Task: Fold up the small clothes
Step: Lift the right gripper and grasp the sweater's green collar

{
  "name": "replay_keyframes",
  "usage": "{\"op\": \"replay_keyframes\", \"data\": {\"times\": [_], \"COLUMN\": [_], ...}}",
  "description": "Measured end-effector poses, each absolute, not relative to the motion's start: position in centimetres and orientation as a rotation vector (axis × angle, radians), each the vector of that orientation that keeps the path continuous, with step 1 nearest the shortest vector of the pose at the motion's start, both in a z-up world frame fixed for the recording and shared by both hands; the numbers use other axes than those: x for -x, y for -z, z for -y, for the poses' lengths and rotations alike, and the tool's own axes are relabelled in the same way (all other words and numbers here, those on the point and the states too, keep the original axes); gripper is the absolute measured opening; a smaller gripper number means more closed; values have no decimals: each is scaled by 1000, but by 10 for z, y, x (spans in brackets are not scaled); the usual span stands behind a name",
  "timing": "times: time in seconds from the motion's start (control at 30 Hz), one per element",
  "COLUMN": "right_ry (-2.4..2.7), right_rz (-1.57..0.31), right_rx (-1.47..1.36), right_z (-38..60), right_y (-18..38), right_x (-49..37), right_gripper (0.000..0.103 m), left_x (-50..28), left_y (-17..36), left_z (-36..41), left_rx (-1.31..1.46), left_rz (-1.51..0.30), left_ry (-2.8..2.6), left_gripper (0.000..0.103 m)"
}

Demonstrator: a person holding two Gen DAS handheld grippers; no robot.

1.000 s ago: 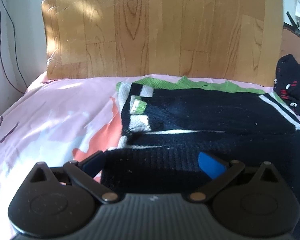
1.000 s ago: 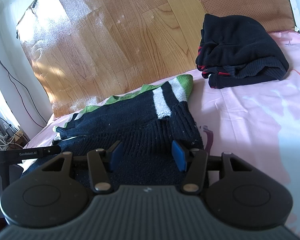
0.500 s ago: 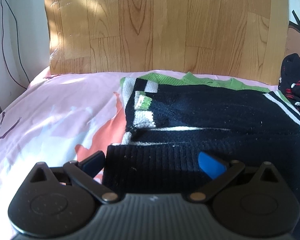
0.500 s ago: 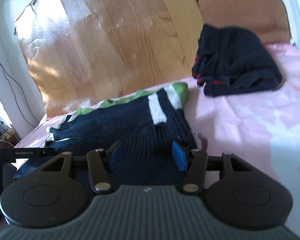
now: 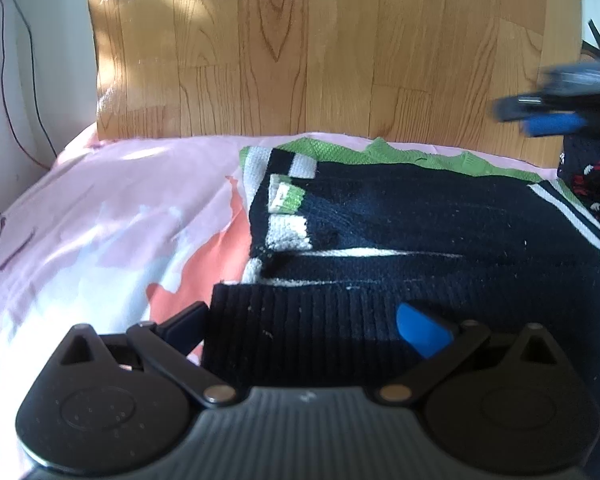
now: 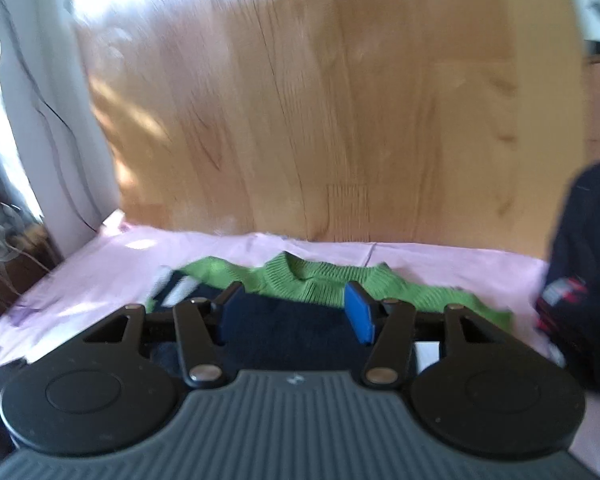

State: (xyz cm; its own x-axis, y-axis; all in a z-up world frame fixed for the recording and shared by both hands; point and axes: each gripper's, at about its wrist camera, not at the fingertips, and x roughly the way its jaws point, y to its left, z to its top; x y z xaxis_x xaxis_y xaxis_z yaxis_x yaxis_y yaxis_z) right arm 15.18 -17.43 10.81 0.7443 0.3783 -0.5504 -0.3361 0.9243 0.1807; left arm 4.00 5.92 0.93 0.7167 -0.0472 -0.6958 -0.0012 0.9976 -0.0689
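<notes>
Folding the sweater on the bed

Left gripper spread over the sweater hem; right gripper spread, empty. Grip both hem corners evenly before folding toward the collar.

Navy knit sweater with green collar, white stripes; pink printed bedsheet with coral patch; dark folded garment, seemingly red-marked.

Both tools gape – left, right.
</notes>
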Motion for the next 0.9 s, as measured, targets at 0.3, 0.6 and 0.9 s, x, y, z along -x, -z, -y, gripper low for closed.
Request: {"op": "replay_keyframes", "data": {"times": [0.3, 0.6, 0.9], "right_ry": [-374, -411, -547], "right_rz": [-874, -762, -442], "right_rx": [-173, -114, -31], "right_z": [103, 88, 105], "right_y": [-48, -67, -148], "right_x": [-281, -260, -79], "right_gripper": [58, 14, 12], "left_x": [-40, -38, -8], "left_y": [-9, -23, -34], "left_z": [-62, -83, -190], "left_rx": [80, 135, 655], "left_rz": [-778, -740, -540], "left_ry": [32, 34, -139], "left_gripper": [103, 103, 103]}}
